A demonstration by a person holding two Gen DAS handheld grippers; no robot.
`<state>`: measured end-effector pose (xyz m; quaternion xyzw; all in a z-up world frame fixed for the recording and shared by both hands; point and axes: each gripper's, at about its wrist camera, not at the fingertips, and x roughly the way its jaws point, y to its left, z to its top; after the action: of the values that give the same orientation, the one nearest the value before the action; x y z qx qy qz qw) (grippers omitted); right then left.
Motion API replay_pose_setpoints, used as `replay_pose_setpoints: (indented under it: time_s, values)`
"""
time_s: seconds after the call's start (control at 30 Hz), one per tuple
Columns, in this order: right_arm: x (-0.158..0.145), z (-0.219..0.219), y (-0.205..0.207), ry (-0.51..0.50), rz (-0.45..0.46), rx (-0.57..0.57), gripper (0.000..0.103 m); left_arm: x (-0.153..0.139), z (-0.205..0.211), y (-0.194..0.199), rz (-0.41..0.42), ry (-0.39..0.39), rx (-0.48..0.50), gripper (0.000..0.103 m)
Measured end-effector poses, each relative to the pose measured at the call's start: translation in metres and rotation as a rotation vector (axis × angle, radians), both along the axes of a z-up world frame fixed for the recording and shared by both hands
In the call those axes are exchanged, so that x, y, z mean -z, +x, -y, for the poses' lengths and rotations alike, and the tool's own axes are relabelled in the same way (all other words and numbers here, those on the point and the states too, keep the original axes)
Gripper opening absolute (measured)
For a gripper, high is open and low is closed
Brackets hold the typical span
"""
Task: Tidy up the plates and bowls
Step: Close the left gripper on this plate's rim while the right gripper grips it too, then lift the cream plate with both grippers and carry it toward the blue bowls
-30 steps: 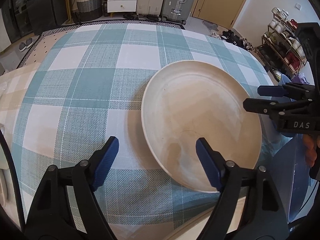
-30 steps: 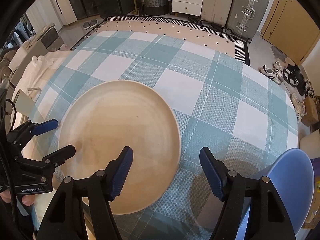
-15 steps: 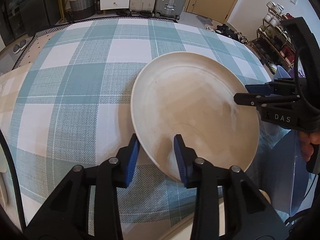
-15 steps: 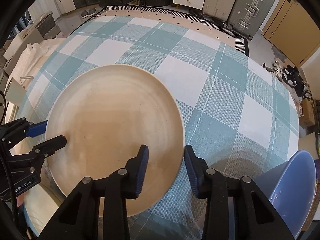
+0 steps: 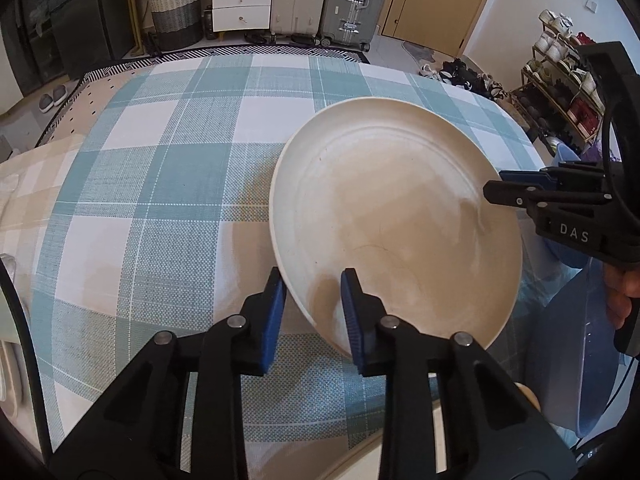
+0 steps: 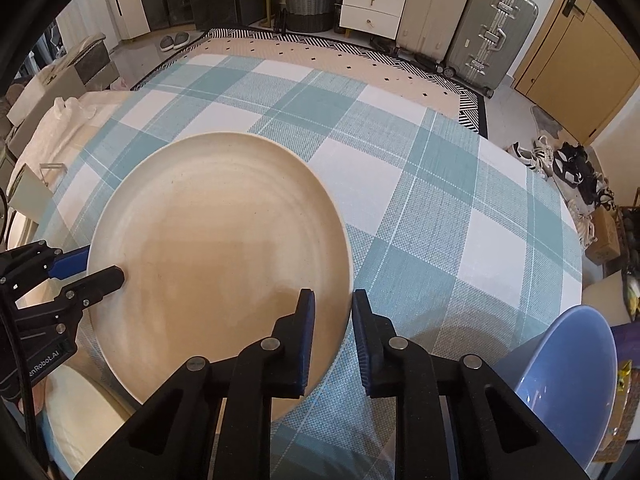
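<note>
Left wrist view: left gripper at 6 o'clock, blue pads either side of the near-left rim of the cream plate, jaws closing on that rim, pads apparently touching it. Plate at centre-right of frame, over the teal checked tablecloth, looks slightly raised with a shadow beneath. At 3 o'clock, right gripper clamped on the plate's opposite rim, one finger above, one below. Blue bowl at 4 o'clock, near the table edge.

Right wrist view: right gripper at 6 o'clock, pinched shut on the plate's right rim. Left gripper at 9 o'clock, gripping the far-left rim. Blue bowl at 4 o'clock, apart from the plate. Tablecloth across the upper right.
</note>
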<state>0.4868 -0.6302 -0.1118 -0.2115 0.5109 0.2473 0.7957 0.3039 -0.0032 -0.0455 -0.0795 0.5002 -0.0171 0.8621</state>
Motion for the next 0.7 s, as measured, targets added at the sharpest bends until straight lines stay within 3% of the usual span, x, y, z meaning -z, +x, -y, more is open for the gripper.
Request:
replay_pose_setpoints:
  time_s: [0.7]
  values:
    - [-0.058, -0.008, -0.038, 0.059, 0.101, -0.011, 0.019, -0.057, -0.01, -0.044, 0.099, 0.007, -0.047, 0.025]
